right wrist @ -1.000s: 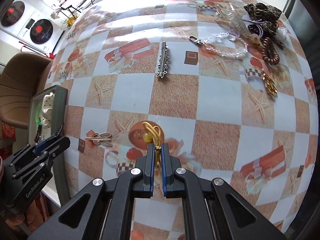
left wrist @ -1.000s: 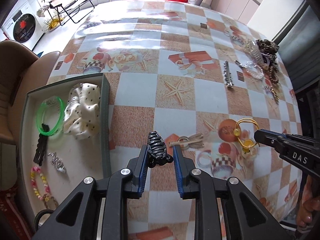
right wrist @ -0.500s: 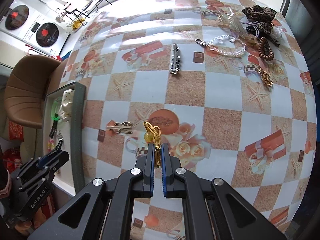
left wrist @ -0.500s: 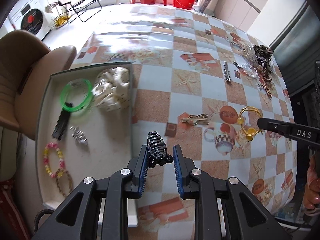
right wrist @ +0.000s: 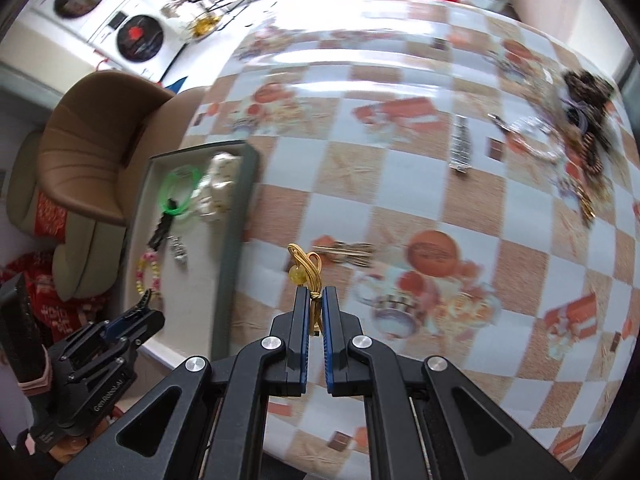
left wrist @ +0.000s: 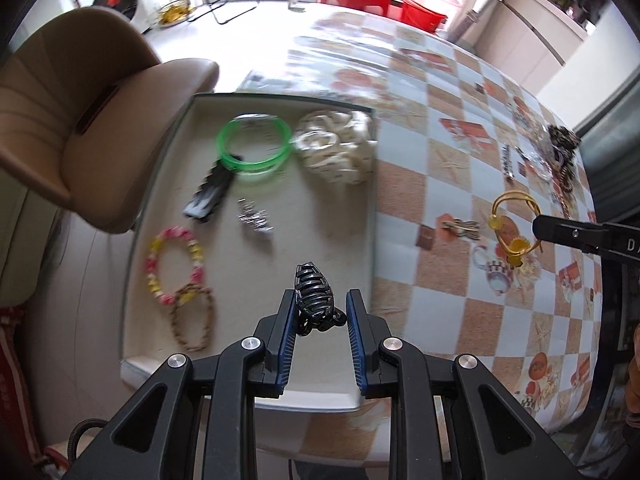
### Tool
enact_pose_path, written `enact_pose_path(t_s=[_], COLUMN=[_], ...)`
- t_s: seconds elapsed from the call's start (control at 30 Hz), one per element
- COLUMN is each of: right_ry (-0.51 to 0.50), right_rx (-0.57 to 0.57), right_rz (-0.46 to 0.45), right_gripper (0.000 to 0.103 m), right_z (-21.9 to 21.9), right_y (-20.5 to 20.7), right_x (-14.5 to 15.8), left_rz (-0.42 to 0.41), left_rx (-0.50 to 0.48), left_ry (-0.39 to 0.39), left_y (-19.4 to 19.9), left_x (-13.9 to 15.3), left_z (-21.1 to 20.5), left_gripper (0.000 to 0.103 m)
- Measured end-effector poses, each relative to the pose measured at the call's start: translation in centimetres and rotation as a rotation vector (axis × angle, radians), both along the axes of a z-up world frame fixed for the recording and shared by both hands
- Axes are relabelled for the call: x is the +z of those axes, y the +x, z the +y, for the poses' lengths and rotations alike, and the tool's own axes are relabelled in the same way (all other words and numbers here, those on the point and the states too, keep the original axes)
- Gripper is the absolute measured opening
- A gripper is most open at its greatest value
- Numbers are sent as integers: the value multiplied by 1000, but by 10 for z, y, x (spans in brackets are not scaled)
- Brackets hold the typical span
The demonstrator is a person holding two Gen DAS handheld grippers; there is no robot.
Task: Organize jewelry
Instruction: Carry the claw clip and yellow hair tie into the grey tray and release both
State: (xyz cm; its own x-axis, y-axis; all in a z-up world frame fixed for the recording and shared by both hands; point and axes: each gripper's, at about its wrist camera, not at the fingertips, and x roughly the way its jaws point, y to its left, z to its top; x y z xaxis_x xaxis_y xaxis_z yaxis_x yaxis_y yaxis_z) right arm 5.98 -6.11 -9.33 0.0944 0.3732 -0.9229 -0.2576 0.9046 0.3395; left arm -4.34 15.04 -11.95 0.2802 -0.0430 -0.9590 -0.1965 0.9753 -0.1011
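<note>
My left gripper (left wrist: 320,300) is shut on a black claw hair clip (left wrist: 314,298) and holds it above the near end of the grey-rimmed tray (left wrist: 374,216). The tray holds a green bangle (left wrist: 254,146), a white dotted scrunchie (left wrist: 334,148), a black clip (left wrist: 208,194), a silver piece (left wrist: 254,220), a pink-yellow bead bracelet (left wrist: 174,266) and a brown braided band (left wrist: 192,320). My right gripper (right wrist: 315,296) is shut on a gold elastic hair tie with yellow beads (right wrist: 306,268), held above the table right of the tray; the tie also shows in the left wrist view (left wrist: 514,224).
A bronze hair pin (right wrist: 346,250) lies on the checked tablecloth near the tray (right wrist: 236,216). A silver bar clip (right wrist: 460,148) lies further back. A pile of scrunchies, coils and chains (right wrist: 580,120) sits at the far right edge. A brown chair (left wrist: 80,120) stands left of the table.
Both grippers have moved left with their loads. The left one now hangs over the tray's near end instead of the tablecloth; the right one has come closer to the tray.
</note>
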Motion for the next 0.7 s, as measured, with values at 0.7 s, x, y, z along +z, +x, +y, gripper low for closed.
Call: enact_pose_path(t_s=[0.7], right_ry=[37], right_rx=[240], right_rz=[36], right_gripper=[6], right_z=[143], right_y=[-3], right_x=[-13], left_rz=[47], left_rx=[93], left_ry=[-22], left_y=[-12], left_x=[-36], left_z=[55], left_gripper=[28])
